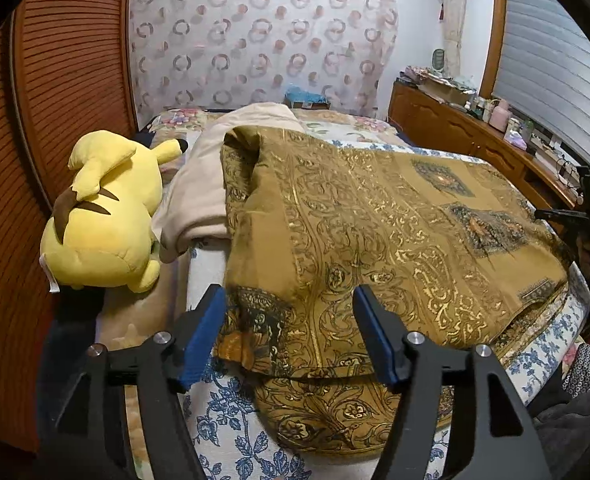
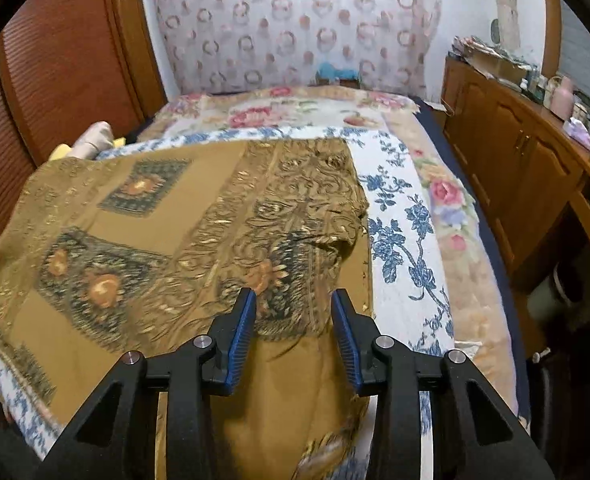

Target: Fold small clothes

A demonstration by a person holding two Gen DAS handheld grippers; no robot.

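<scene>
A mustard-gold patterned cloth [image 1: 375, 232] lies spread on the bed, its left edge folded over on itself. In the left wrist view my left gripper [image 1: 291, 300] is open, its blue pads above the cloth's near left corner. In the right wrist view the same cloth [image 2: 155, 220] covers the bed's left half, with its right edge rumpled. My right gripper [image 2: 293, 300] is open just above that rumpled right edge, holding nothing. The right gripper also shows at the far right of the left wrist view [image 1: 583, 216].
A yellow plush toy [image 1: 107, 216] and a beige blanket [image 1: 203, 184] lie at the bed's left side. The blue floral bedsheet [image 2: 407, 216] lies under the cloth. A wooden dresser [image 2: 515, 152] with clutter stands right of the bed. A slatted wooden door [image 1: 67, 80] is on the left.
</scene>
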